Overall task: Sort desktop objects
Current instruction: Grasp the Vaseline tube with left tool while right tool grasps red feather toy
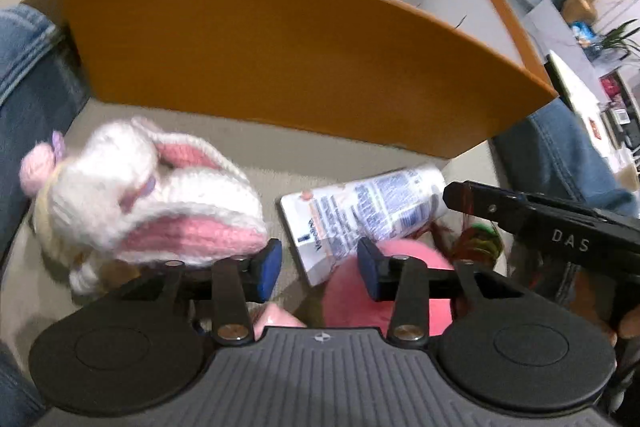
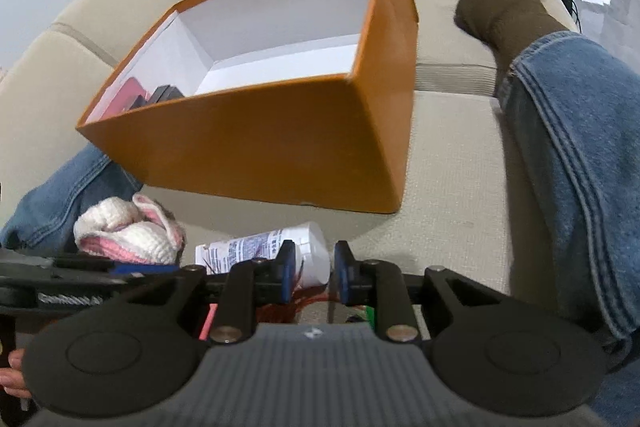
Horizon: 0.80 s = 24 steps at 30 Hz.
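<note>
Left tongs (image 1: pixel 318 269) spread over half-hidden pink thing (image 1: pixel 404 291); right tongs' (image 2: pixel 314 277) grip unclear

the left gripper (image 1: pixel 316 269) hangs open above a lotion tube (image 1: pixel 368 211) and pink ball (image 1: pixel 400 291). a knitted bunny (image 1: pixel 148 191) lies beside an orange box (image 1: pixel 280 67).

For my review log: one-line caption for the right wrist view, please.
Right claw hovers open over a white tube lying before an orange box, crocheted bunny alongside.
</note>
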### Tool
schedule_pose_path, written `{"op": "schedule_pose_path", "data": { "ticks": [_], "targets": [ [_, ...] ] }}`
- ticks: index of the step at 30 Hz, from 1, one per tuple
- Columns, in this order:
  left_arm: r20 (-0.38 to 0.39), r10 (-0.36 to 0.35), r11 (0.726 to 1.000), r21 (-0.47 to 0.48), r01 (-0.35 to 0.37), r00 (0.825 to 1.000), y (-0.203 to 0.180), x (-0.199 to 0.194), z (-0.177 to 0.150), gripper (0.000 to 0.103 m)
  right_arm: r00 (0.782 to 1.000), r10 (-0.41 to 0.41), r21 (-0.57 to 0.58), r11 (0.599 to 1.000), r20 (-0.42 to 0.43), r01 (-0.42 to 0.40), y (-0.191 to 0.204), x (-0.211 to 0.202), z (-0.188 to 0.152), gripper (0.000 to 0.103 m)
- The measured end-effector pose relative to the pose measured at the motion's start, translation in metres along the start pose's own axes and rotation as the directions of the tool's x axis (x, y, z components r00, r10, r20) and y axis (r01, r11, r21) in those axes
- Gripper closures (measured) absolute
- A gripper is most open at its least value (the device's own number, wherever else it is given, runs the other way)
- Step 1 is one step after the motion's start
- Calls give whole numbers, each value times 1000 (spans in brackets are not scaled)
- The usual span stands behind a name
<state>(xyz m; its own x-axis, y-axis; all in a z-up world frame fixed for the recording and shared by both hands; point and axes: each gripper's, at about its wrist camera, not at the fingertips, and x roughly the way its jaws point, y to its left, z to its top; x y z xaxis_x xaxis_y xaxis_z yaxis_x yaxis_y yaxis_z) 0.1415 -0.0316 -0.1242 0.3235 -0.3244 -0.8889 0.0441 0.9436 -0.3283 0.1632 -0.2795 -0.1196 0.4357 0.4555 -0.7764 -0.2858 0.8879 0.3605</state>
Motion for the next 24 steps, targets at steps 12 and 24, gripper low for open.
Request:
{"op": "schedule_pose_path", "data": {
  "ticks": [12,24],
  "targets": [
    [57,-104,991,-75,108,993,16,14,0,65,1000,24,19,1000,-4,-24,-3,7,-3,84],
    [175,-299,953,111,283,938,-19,-22,4,76,999,-40,71,997,14,39,-15,-6,-2,86]
  ]
}}
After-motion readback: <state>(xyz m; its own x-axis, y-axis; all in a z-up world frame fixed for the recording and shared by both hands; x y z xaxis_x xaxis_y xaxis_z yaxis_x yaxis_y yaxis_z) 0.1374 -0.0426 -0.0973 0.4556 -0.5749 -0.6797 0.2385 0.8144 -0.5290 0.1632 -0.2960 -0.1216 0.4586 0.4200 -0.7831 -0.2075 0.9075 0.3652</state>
